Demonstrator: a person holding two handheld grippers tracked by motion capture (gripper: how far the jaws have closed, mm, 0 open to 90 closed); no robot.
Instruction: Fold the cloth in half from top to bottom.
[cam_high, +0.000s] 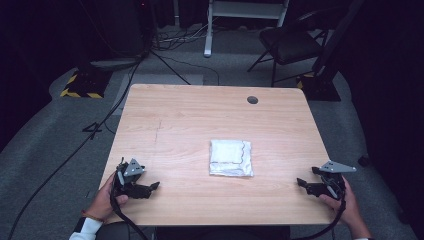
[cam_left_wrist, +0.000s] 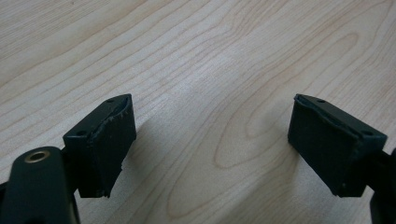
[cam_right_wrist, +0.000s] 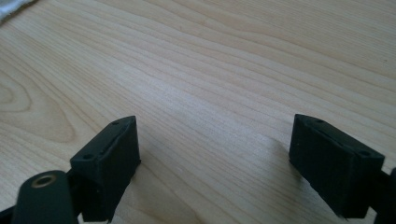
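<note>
We have both claws parked at the near corners of the counter (cam_high: 200, 115), well apart from the folded white cloth (cam_high: 230, 158) that sits flat near the middle, slightly toward our right. Left claw (cam_high: 154, 186) rests low at the near-left edge, pointing inward toward the cloth; its jaws stand spread with nothing but bare wood between them (the left gripper view confirms it: pads (cam_left_wrist: 105, 144) apart, grain visible in the gap). Right claw (cam_high: 301, 182) mirrors that at the near-right edge, also aimed inward, jaws released wide and empty; in the right gripper view a sliver of the cloth (cam_right_wrist: 11, 7) shows at the top-left corner, so it is angled roughly at the target. We read this as a symmetric ready pose: both tools flank the cloth from opposite sides so each can take an edge or corner. The cloth looks neatly squared, a dark stitched line along one edge, nothing on top of it. Likely next: both close in, low and level, to pinch the fabric.
</note>
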